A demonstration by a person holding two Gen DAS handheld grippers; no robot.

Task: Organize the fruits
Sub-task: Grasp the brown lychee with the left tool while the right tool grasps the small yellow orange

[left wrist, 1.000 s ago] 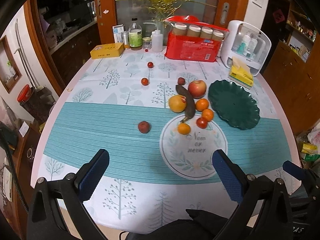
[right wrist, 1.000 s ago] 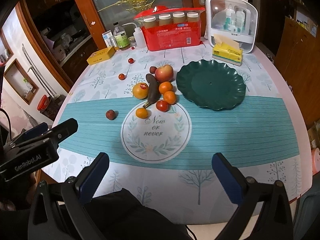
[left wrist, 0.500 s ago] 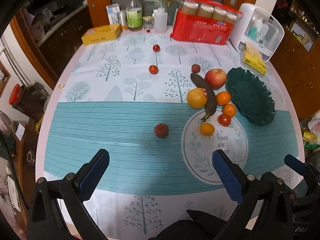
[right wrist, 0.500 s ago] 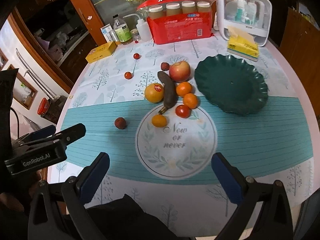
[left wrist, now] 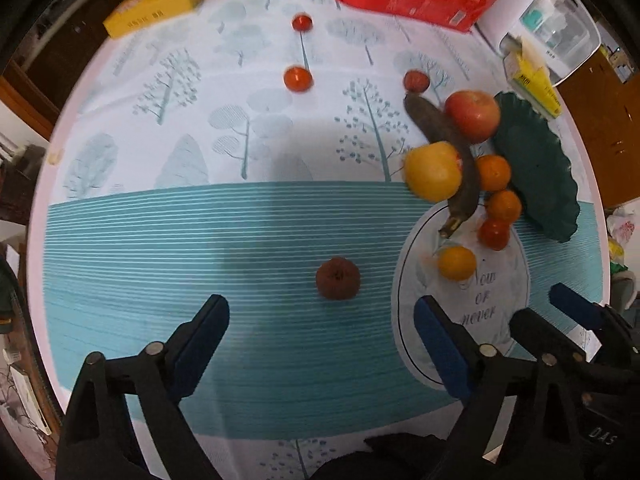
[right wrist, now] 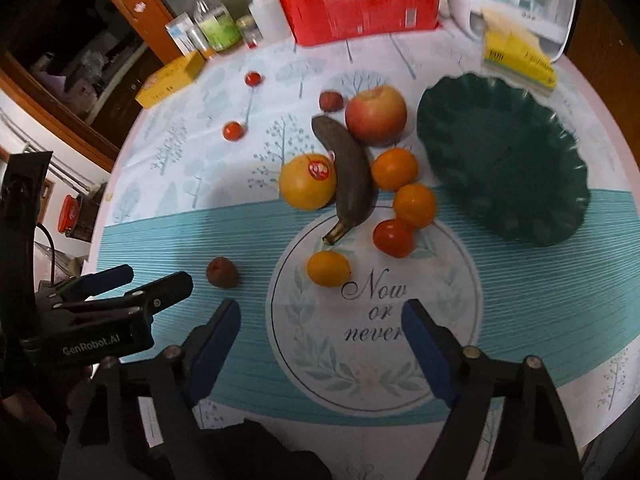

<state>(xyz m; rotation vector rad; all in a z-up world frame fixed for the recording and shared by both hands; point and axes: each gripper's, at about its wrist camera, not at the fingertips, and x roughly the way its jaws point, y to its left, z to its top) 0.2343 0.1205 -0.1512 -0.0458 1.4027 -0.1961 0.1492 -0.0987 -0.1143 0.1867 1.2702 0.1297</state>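
Left gripper [left wrist: 320, 320]: jaws wide but closing, nothing between the pads, pointing steeply down at the teal band of the tablecloth [left wrist: 160, 240]. Small dark-red fruit [left wrist: 338, 279] sits just above the gap, centre of the left wrist frame, not touching either finger.

Right gripper [right wrist: 320, 320]: jaws also closing, still fairly wide, empty. It's over the printed circle with the "Now or never" lettering [right wrist: 372, 308], lower centre of the right wrist frame. Small orange [right wrist: 328, 268] lies just above the gap, apart from the pads.

Rest of the fruit clusters mid-frame in the right view: blackened banana [right wrist: 350, 178] lying diagonal, big yellow citrus [right wrist: 306, 184] touching its left side, red apple [right wrist: 375, 115] at its upper right, two oranges [right wrist: 395, 169] and a tomato [right wrist: 394, 237] down its right side. Two small tomatoes [right wrist: 233, 131] sit loose upper left.

Green scalloped plate [right wrist: 560, 208] right of the cluster, nothing on it. Red package [right wrist: 360, 4] and yellow box [right wrist: 172, 80] along the top edge.
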